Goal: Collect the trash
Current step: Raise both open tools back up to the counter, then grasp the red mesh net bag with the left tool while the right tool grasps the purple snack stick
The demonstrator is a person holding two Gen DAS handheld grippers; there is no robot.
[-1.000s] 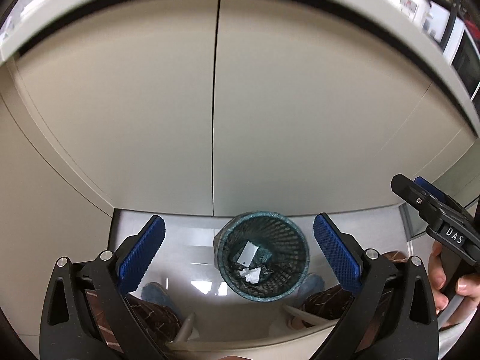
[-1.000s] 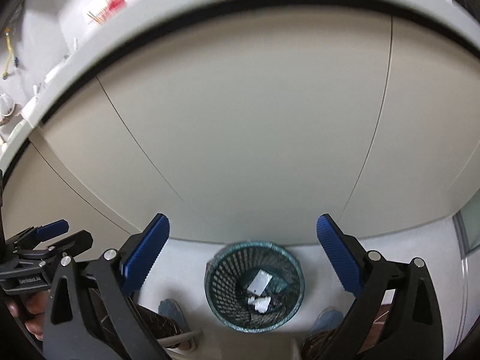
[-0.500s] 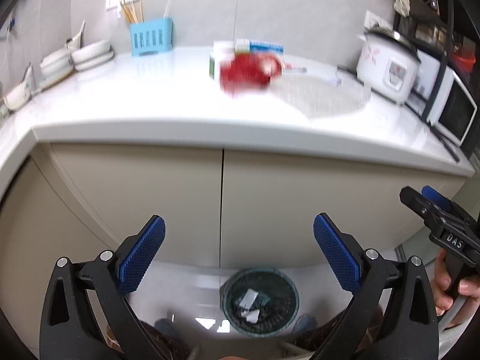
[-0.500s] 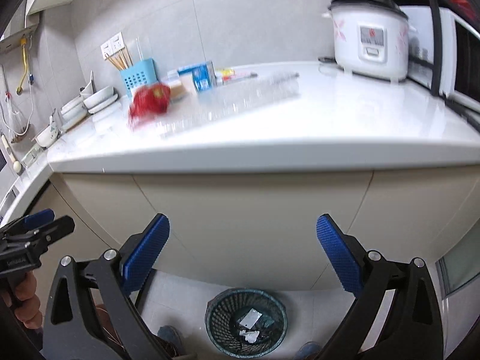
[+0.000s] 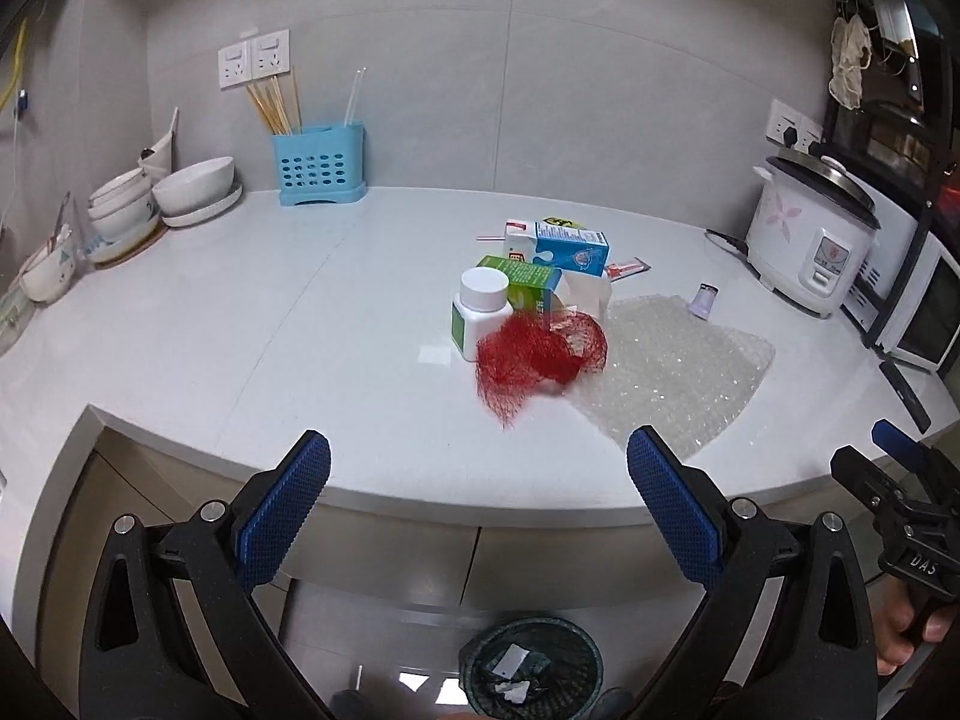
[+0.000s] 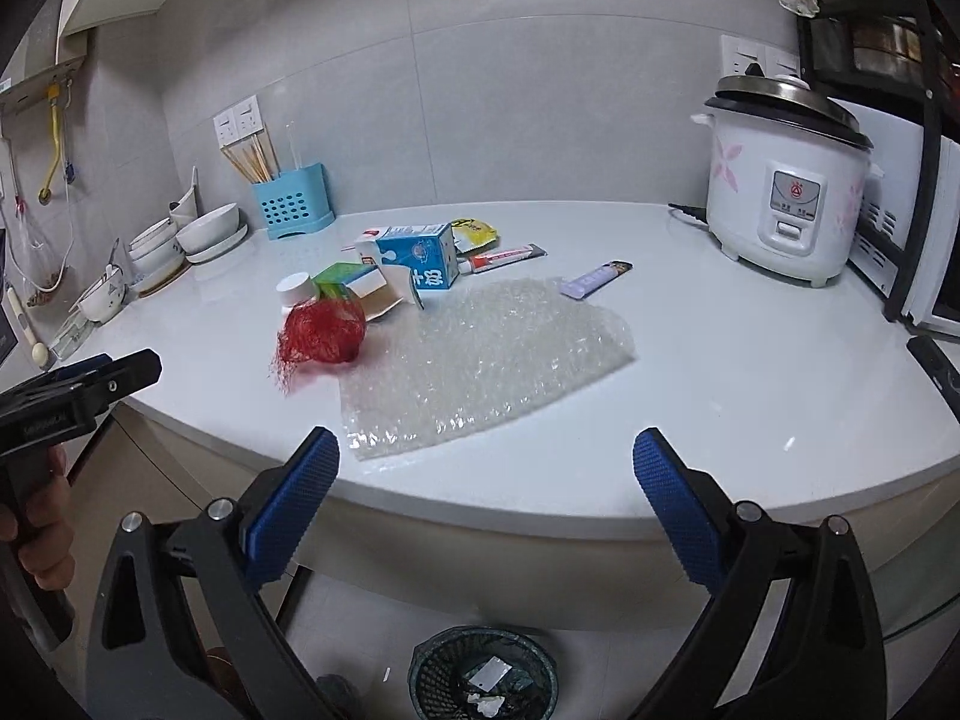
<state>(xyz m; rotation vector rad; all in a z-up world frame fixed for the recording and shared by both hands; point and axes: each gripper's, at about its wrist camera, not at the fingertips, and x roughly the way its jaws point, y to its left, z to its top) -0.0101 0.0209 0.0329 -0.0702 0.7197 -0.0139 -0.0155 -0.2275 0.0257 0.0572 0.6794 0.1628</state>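
Trash lies on the white counter [image 5: 252, 324]: a red mesh net [image 5: 537, 357] [image 6: 321, 333], a sheet of bubble wrap [image 5: 666, 372] [image 6: 480, 354], a white bottle [image 5: 480, 312], a green box [image 5: 528, 288], a blue milk carton [image 5: 564, 249] [image 6: 417, 258], a tube [image 6: 504, 258] and a purple wrapper [image 6: 594, 279]. On the floor below stands a dark mesh bin [image 5: 531, 666] [image 6: 483, 675] with paper scraps inside. My left gripper [image 5: 480, 513] and my right gripper [image 6: 483, 510] are both open and empty, held in front of the counter edge above the bin.
A rice cooker [image 6: 786, 204] and a microwave [image 5: 918, 312] stand at the right. A blue utensil holder [image 5: 321, 162] and stacked bowls [image 5: 156, 198] sit at the back left. Cabinet doors [image 5: 384, 552] are below the counter.
Both grippers have risen and tilted up from facing the cabinet doors and bin to looking over the countertop. Both stayed open and empty.
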